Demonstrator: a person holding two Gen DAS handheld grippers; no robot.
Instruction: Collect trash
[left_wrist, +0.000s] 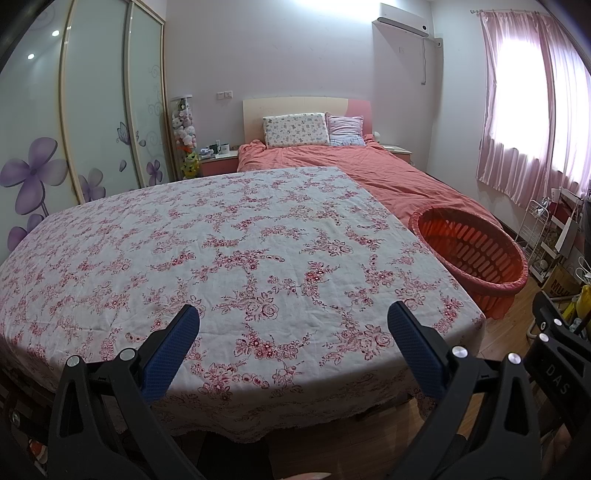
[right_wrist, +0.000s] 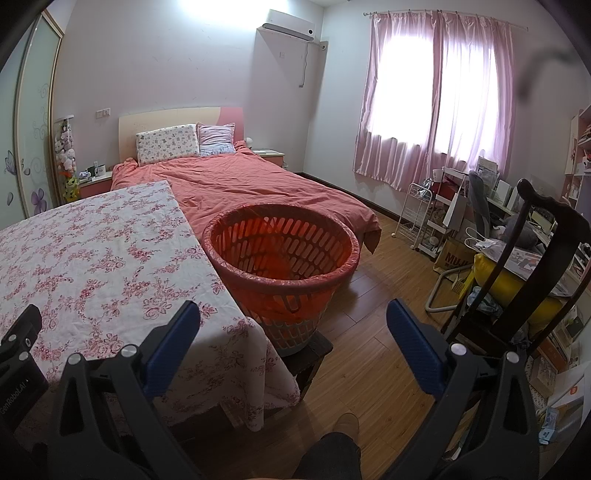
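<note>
Red-lined basket (right_wrist: 280, 254) on a stool (right_wrist: 310, 354), just beside table (left_wrist: 221, 240); left gripper (left_wrist: 293, 347) over table, right gripper (right_wrist: 293, 347) near basket, both spread wide, empty.

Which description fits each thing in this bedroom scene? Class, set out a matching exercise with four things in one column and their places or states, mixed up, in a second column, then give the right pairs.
Things
1. basket
2. floral tablecloth
3. air conditioner
4. left gripper

Descriptions
A. high on the wall above the bed
B. jaws apart, holding nothing
C. lined with a red bag, standing on a dark stool beside the table
D. spread over the table, nothing lying on it

Pairs: 1-C, 2-D, 3-A, 4-B
</note>
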